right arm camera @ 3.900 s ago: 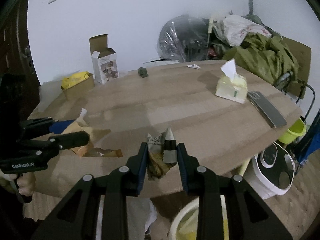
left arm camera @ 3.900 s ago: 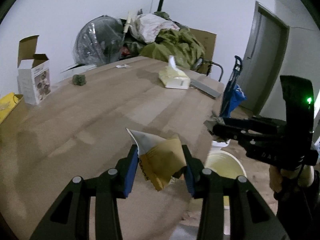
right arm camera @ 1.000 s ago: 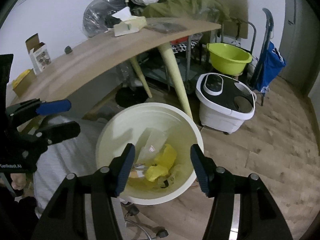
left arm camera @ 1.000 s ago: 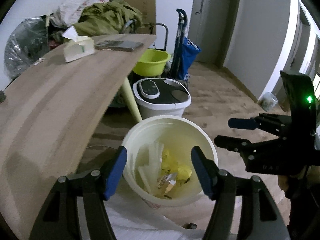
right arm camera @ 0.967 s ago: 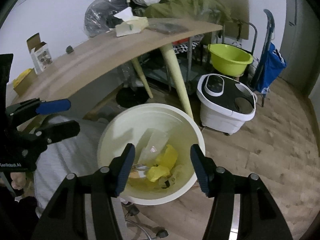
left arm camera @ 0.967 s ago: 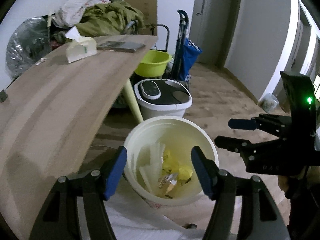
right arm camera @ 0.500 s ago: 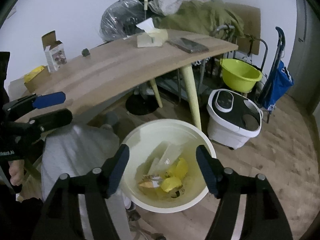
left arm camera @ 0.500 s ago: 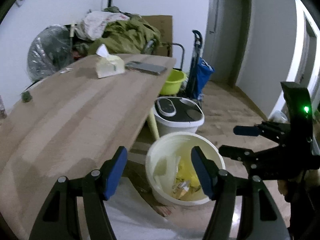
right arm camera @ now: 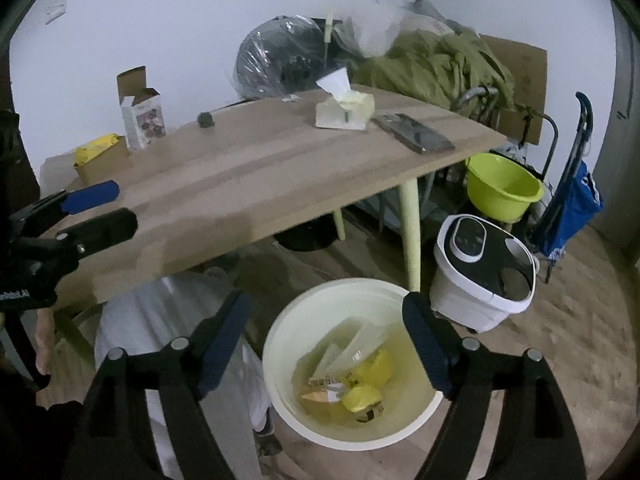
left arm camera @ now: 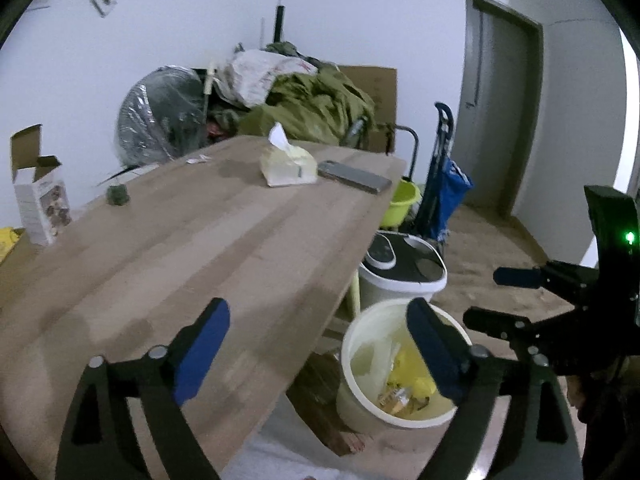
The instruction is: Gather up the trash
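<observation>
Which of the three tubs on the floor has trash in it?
The cream bucket nearest the right gripper; the green basin looks empty, the white tub is lidded.

A pale cream round plastic bin (right arm camera: 280, 360) holds yellow crumpled wrappers (right arm camera: 362, 398) and whitish clear plastic pieces (right arm camera: 356, 344). The light-brown wood-grain bench (right arm camera: 256, 176) carries a pale yellow tissue pack (right arm camera: 344, 114), a white carton printed with dark round shapes (right arm camera: 142, 124) and a dark grey flat slab (right arm camera: 414, 134). Nearby stand a lime-green basin (right arm camera: 502, 188), a white tub with a black lid (right arm camera: 480, 272) and a blue bag (right arm camera: 576, 204).
</observation>
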Demonstrator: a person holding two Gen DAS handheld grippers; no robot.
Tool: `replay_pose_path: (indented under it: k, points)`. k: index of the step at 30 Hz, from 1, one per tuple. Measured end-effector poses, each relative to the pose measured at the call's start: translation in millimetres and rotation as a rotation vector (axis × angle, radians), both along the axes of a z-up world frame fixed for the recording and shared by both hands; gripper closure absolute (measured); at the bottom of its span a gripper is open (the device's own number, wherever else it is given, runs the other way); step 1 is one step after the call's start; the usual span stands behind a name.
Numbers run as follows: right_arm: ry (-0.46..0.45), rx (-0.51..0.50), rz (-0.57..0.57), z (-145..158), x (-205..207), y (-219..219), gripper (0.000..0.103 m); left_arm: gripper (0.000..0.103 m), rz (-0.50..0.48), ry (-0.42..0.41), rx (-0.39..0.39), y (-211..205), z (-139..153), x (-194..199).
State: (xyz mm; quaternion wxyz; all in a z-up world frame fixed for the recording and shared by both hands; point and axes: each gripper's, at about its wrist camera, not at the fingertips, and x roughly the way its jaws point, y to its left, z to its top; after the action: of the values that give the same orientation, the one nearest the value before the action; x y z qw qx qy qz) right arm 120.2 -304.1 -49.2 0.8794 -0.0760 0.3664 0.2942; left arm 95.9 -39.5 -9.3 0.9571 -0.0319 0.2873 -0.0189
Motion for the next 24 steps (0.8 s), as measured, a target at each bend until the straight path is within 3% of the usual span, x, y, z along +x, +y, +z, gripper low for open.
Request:
replay_pose_path:
  k: [14,24]
  points:
    - [-0.123,0.011,0.055,40.0,-1.9,13.8,0.015,0.001,0.08,-0.141,0.039,11.6,32.8,-24.7]
    - [-0.233,0.052,0.075,76.4,-11.8,16.1,0.012,0.001,0.13,-0.305,0.075,16.2,61.6,-51.8]
